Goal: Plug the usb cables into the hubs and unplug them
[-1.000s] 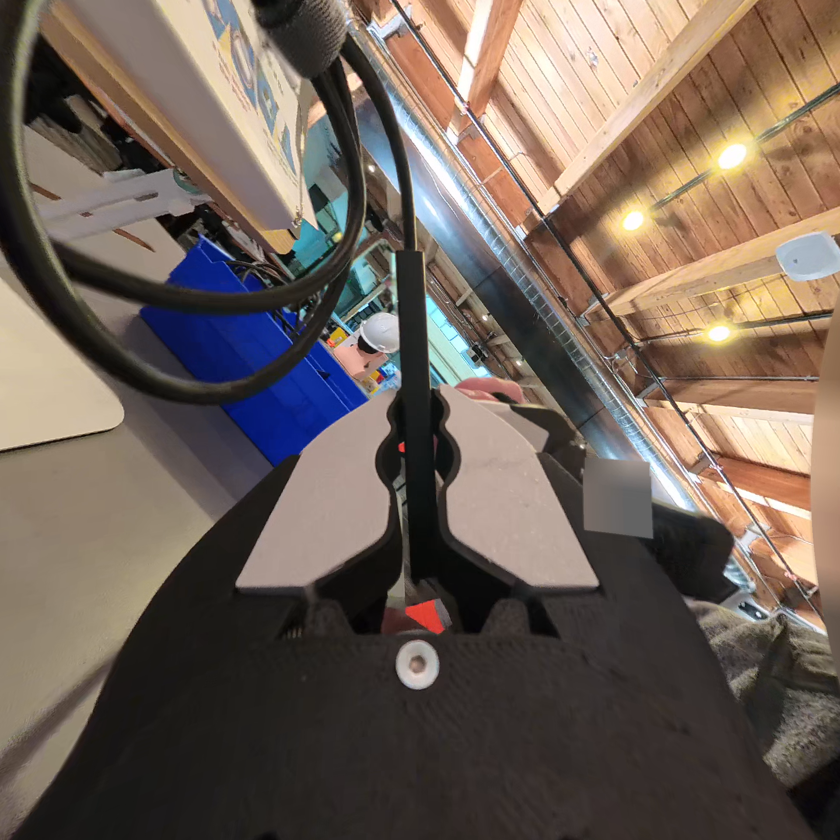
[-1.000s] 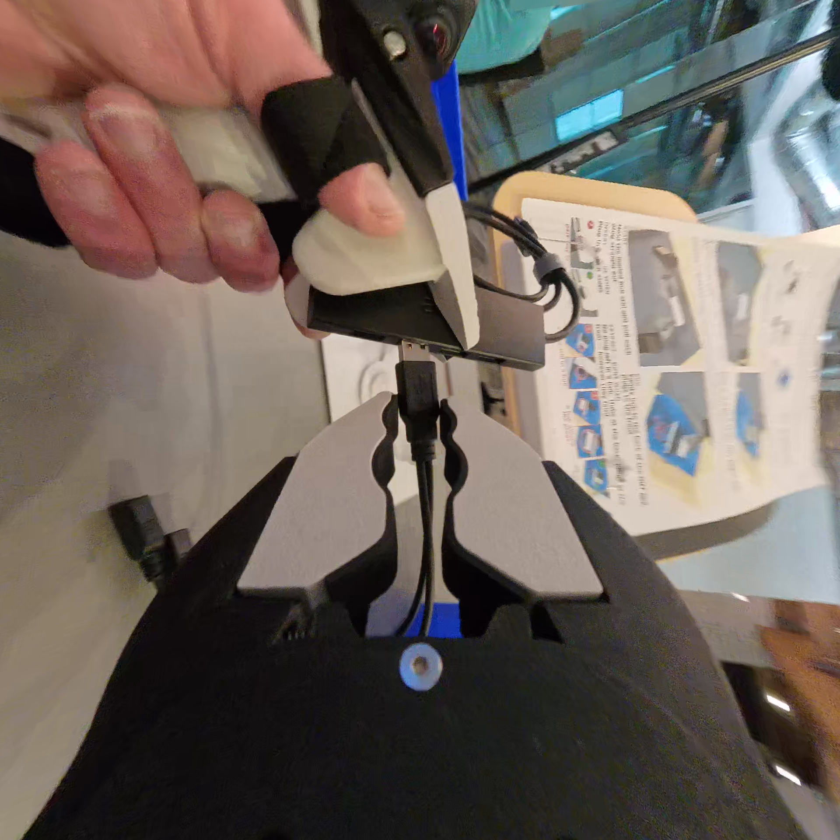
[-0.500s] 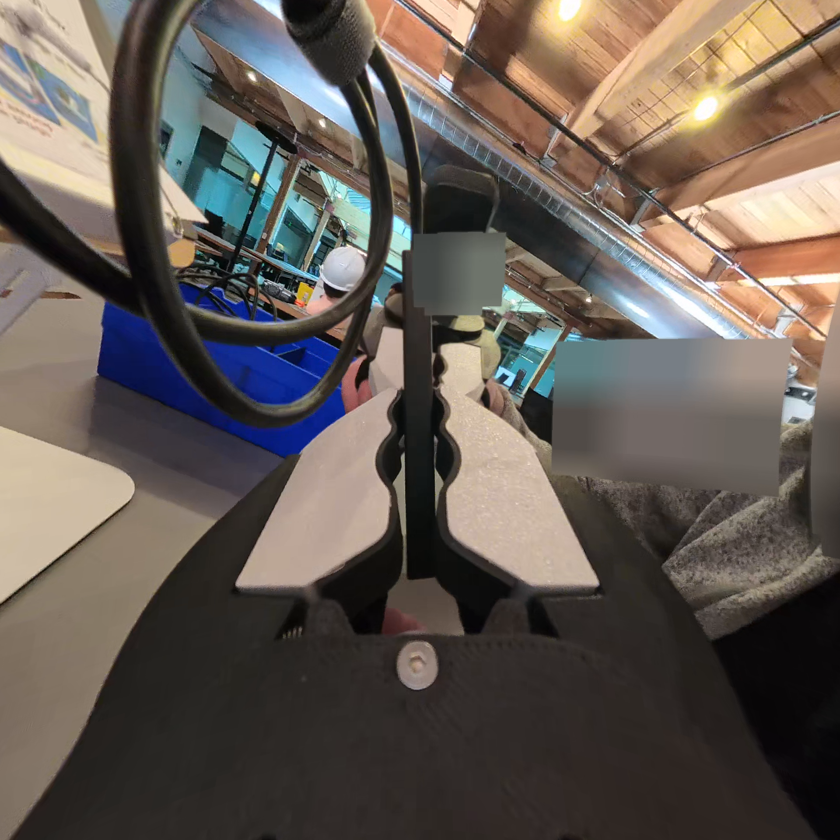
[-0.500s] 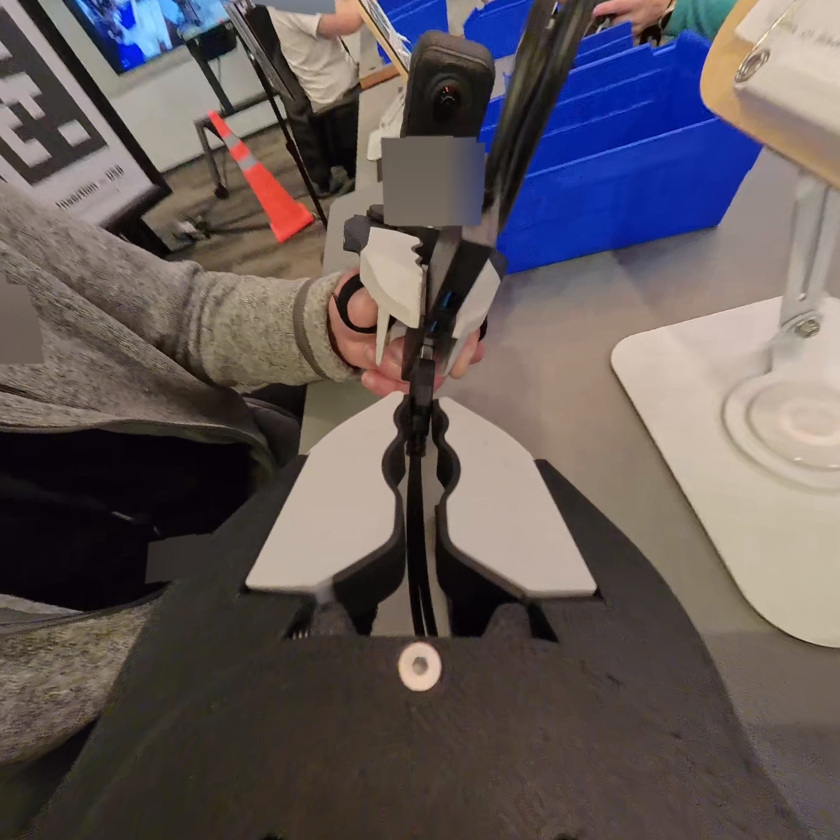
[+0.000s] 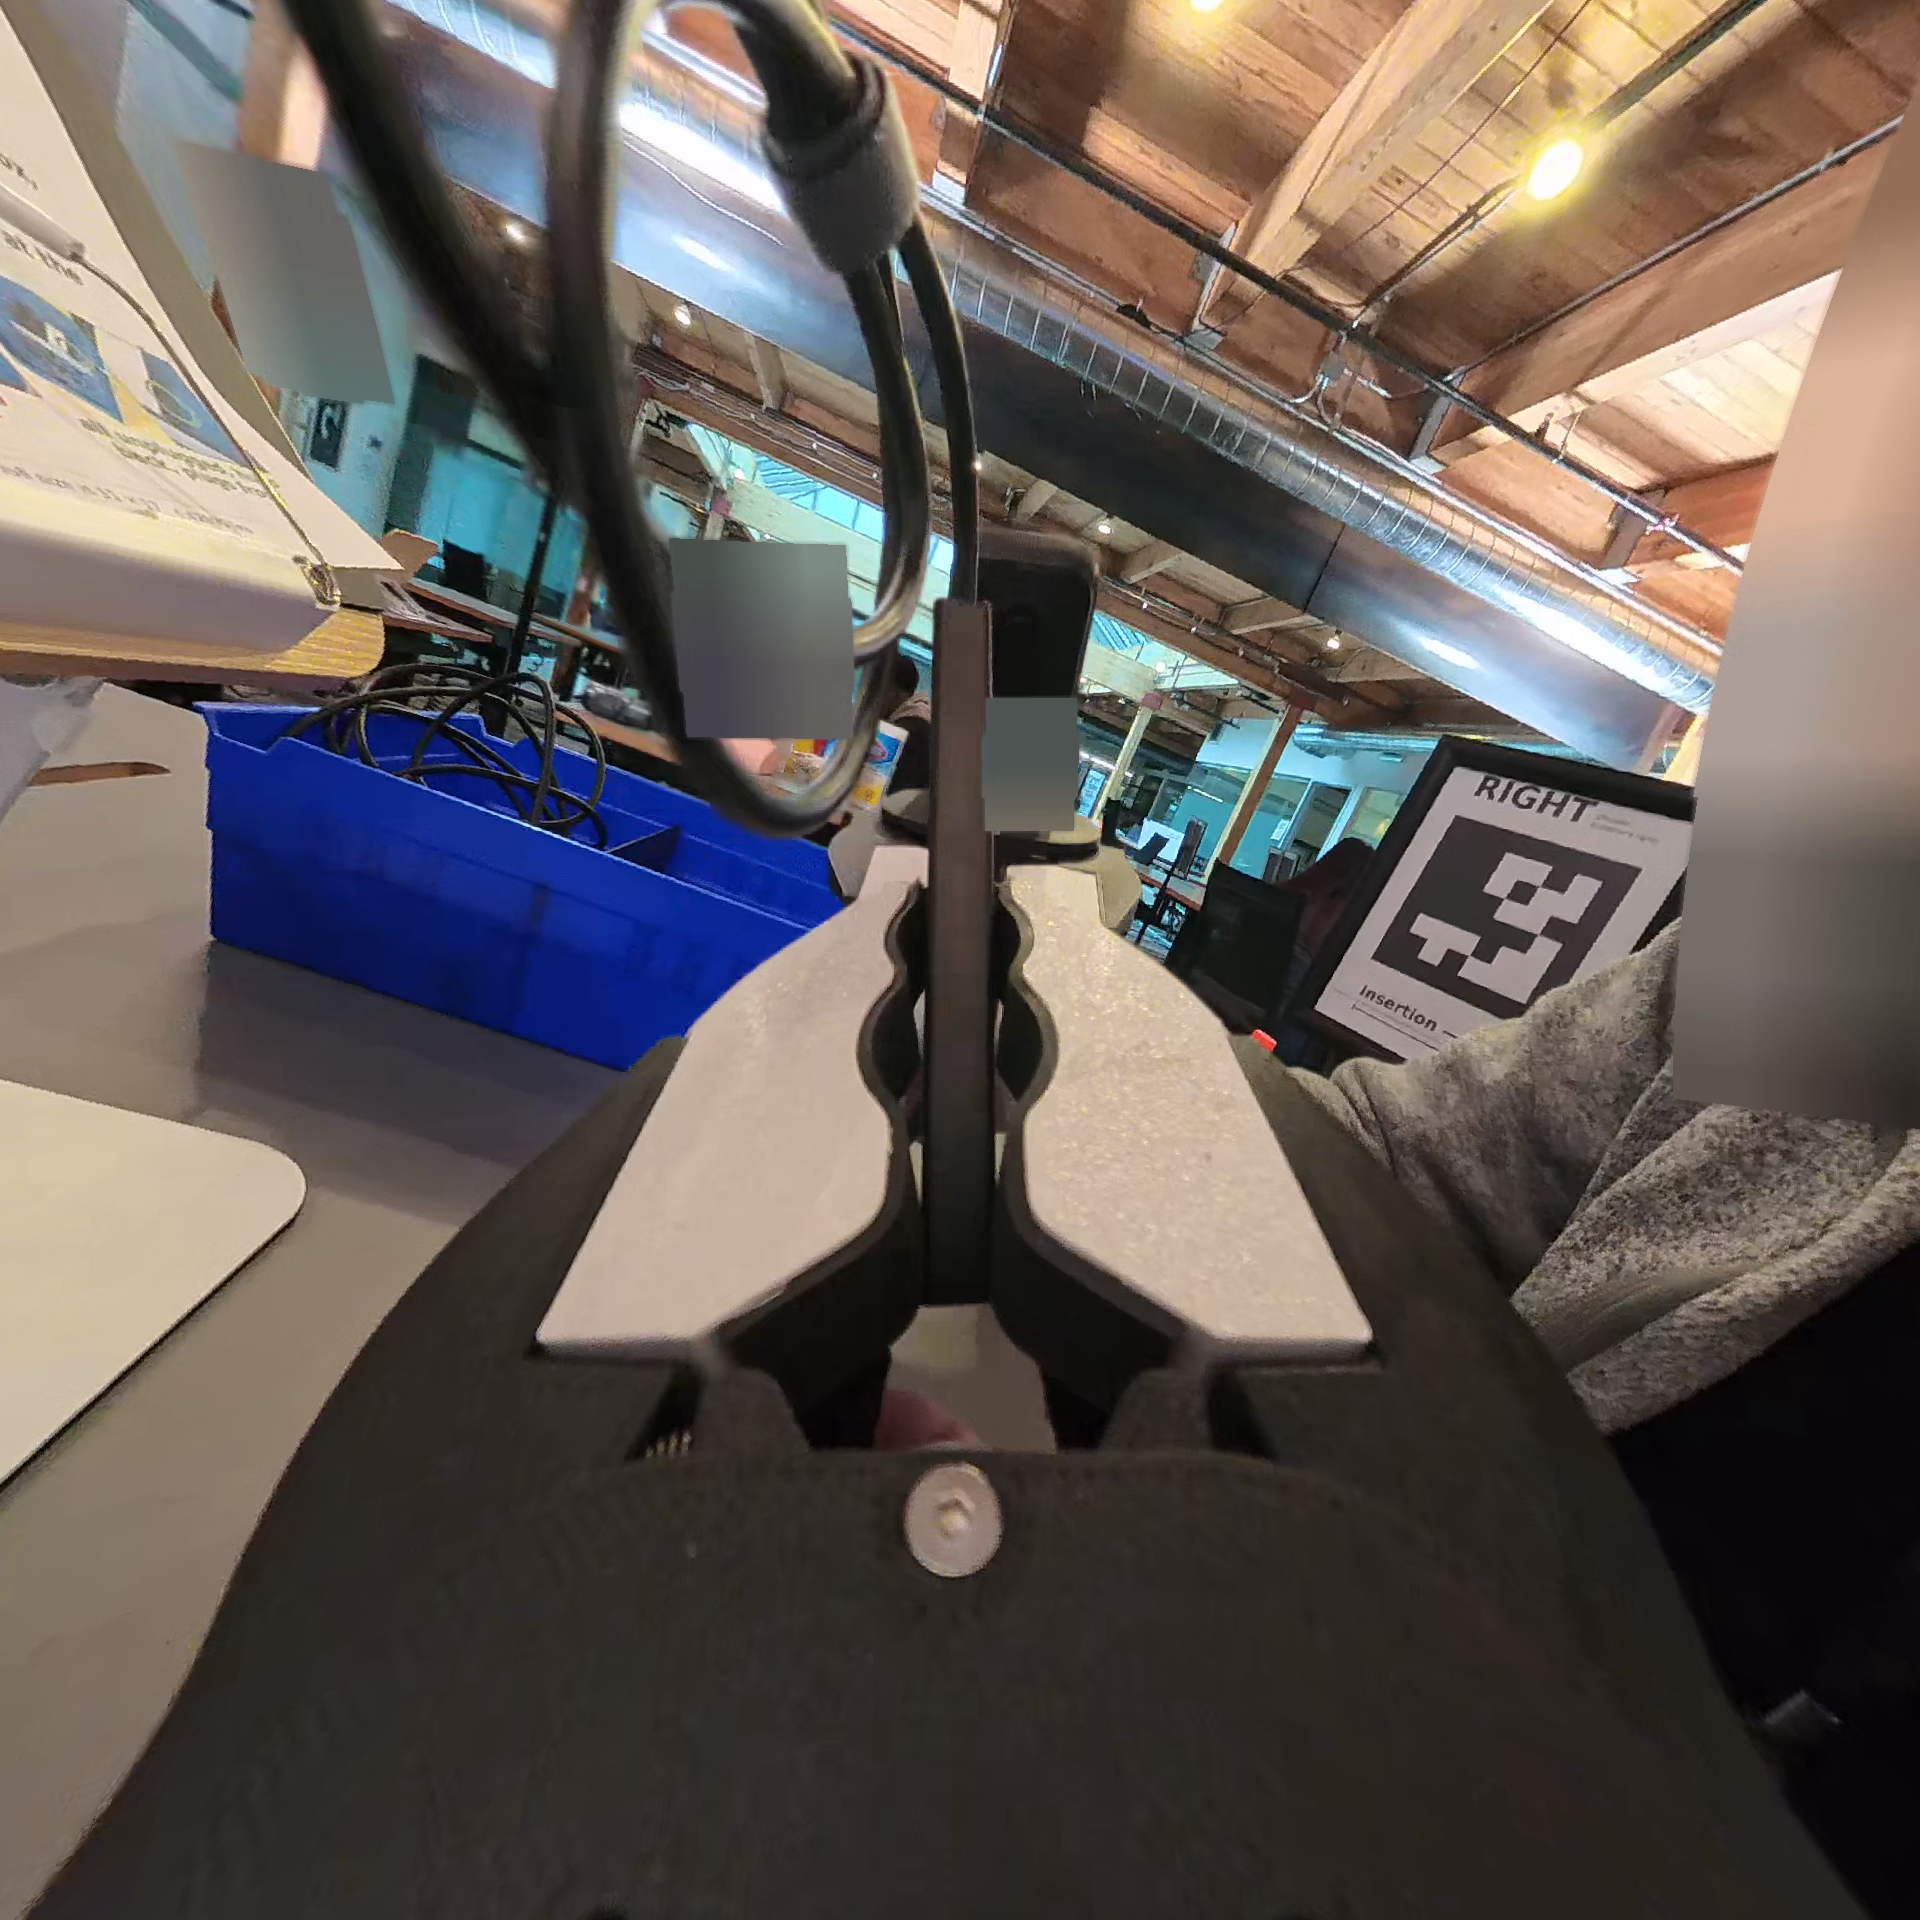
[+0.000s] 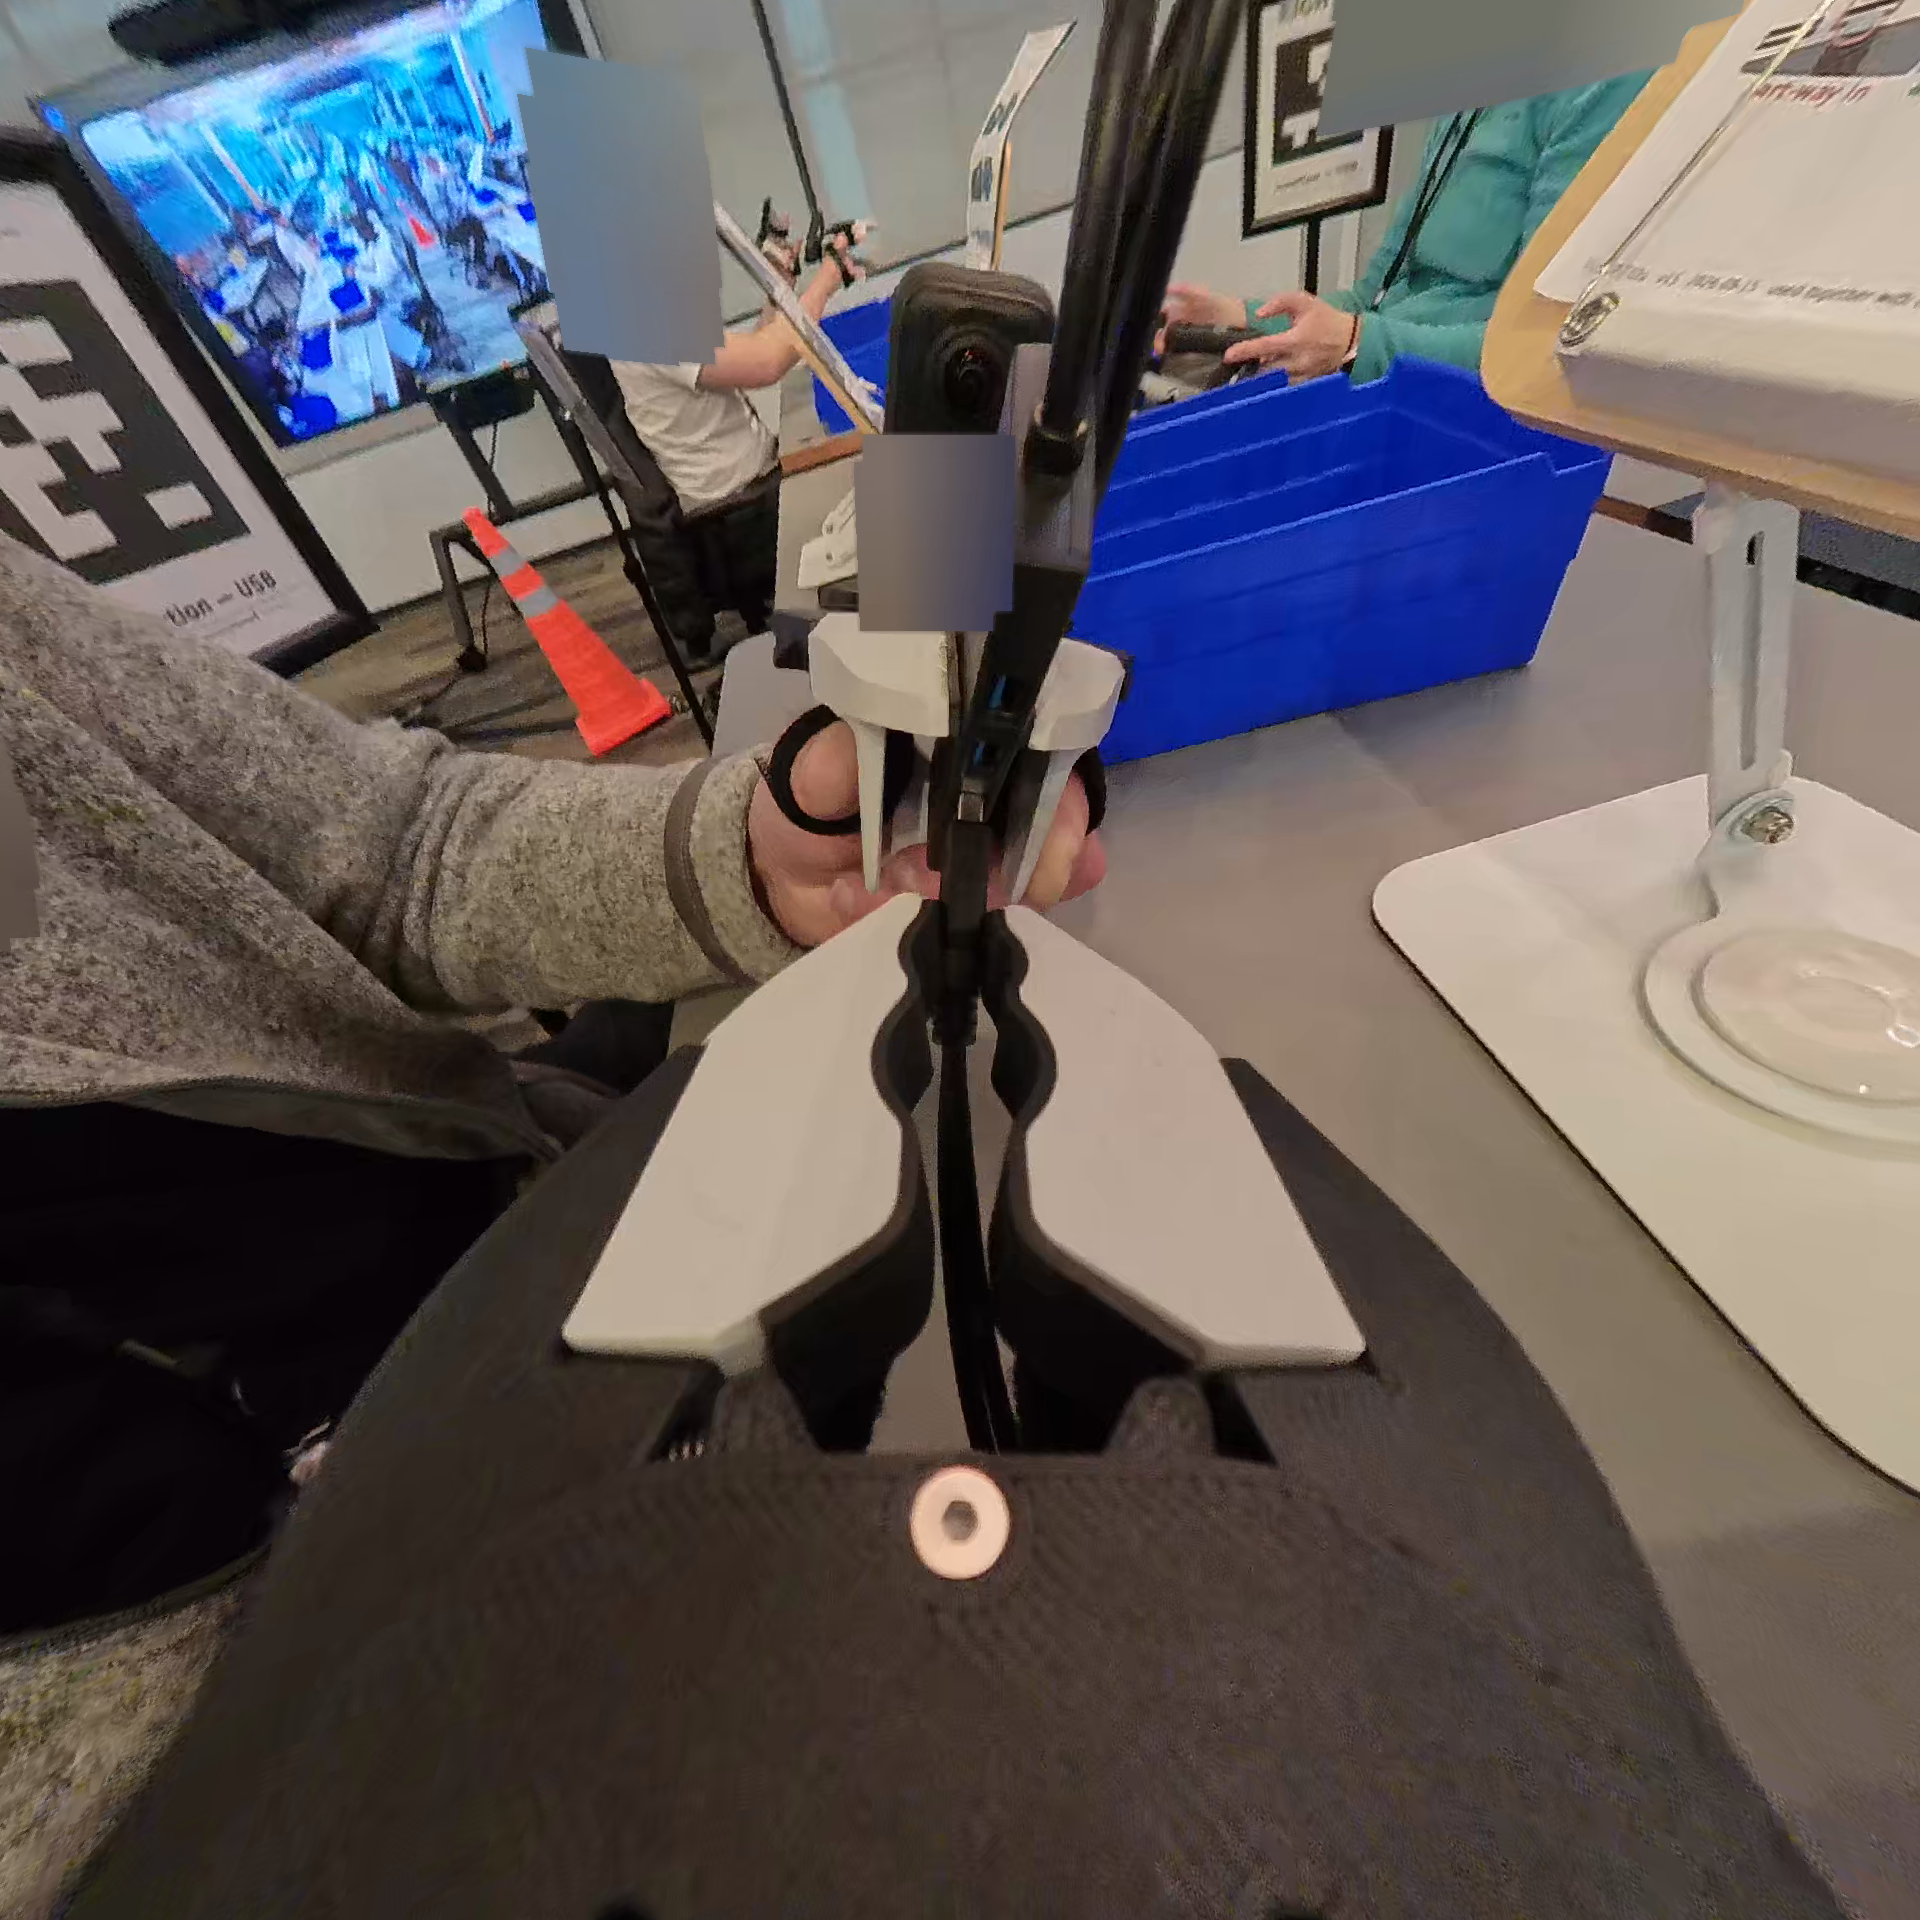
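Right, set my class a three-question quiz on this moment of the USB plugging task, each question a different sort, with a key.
1. True or false: the left tongs are shut on the slim black USB hub, seen edge-on.
2. Multiple choice: what do the right tongs grip? A) an orange cone B) the black USB cable plug C) a sheet of paper
3. Fill the gap: behind the hub, on the grey table, stands a ____ plastic bin holding loose black cables.

Key: 1 true; 2 B; 3 blue
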The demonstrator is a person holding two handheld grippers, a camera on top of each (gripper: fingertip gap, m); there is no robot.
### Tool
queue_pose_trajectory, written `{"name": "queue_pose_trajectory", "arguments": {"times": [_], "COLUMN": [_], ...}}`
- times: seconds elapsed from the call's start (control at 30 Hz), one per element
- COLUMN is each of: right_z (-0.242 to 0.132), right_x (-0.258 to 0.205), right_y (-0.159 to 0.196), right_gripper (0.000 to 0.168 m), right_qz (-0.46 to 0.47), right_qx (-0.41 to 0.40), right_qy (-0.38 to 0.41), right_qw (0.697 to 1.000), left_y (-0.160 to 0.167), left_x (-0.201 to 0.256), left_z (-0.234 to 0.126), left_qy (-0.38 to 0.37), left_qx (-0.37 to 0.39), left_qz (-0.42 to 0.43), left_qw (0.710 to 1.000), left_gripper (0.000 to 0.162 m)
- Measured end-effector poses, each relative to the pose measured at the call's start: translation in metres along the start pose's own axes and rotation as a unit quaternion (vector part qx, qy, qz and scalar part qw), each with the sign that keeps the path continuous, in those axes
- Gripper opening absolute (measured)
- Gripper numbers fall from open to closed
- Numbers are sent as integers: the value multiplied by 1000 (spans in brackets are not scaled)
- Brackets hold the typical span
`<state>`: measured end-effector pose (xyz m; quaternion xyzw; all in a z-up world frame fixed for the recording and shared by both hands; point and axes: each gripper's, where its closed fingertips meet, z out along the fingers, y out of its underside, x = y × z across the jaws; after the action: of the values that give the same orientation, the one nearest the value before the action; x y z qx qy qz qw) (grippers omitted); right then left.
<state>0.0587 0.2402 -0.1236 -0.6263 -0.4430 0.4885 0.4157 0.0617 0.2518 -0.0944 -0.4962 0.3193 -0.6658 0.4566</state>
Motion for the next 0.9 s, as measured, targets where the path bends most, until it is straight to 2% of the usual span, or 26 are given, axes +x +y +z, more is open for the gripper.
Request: {"name": "queue_pose_trajectory", "arguments": {"times": [0.33, 0.53, 0.63, 0.9], "right_z": [-2, -10, -12, -8], "right_x": [-5, -3, -6, -3], "right_y": [-5, -5, -2, 3], "right_gripper": [8, 8, 9, 8], "right_qz": [-1, 7, 11, 18], "right_qx": [70, 86, 84, 91], "right_qy": [-2, -7, -18, -15], "right_qw": [998, 996, 996, 996], "left_y": [-6, -11, -3, 2], "left_x": [5, 7, 3, 2], "left_z": [2, -9, -17, -21], "left_qy": [-5, -29, -48, -55], "left_qx": [1, -18, -53, -50], "left_qz": [38, 73, 85, 80], "left_qw": [999, 997, 994, 994], "left_gripper": [11, 27, 12, 10]}}
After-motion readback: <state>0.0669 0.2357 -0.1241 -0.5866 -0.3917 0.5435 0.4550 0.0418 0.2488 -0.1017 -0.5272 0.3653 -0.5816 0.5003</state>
